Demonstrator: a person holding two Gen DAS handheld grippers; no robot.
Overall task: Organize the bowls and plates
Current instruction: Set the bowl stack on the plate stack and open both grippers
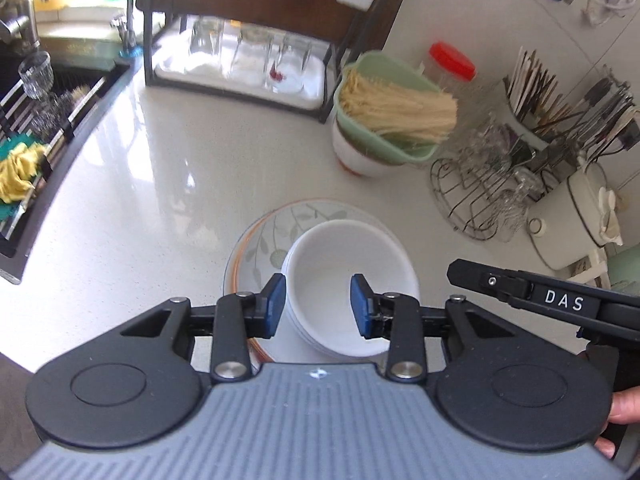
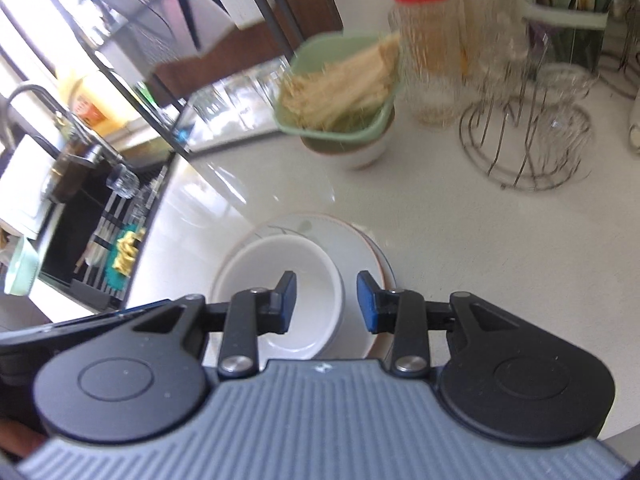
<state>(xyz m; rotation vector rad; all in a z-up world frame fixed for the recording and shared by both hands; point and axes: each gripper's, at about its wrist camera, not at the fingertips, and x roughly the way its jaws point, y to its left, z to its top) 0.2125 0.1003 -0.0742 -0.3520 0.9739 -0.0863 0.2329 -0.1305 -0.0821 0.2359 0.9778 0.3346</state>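
A stack of white bowls (image 1: 340, 264) sits on a stack of plates, the top one with a leaf pattern (image 1: 276, 232), on the pale counter. My left gripper (image 1: 318, 306) is open, its blue pads either side of the bowl's near left rim, holding nothing. In the right wrist view the same bowls (image 2: 280, 276) sit on the plates (image 2: 352, 252). My right gripper (image 2: 326, 302) is open over the bowl's right rim, empty. The right gripper's body (image 1: 560, 300) shows at the right of the left wrist view.
A green basket of dry noodles on a white bowl (image 1: 384, 120) stands behind the stack. A wire glass rack (image 1: 484, 192), a red-lidded jar (image 2: 428, 48) and utensil holders are at the right. A dish rack with glasses (image 1: 248, 60) is at the back; the sink (image 1: 36, 120) is at the left.
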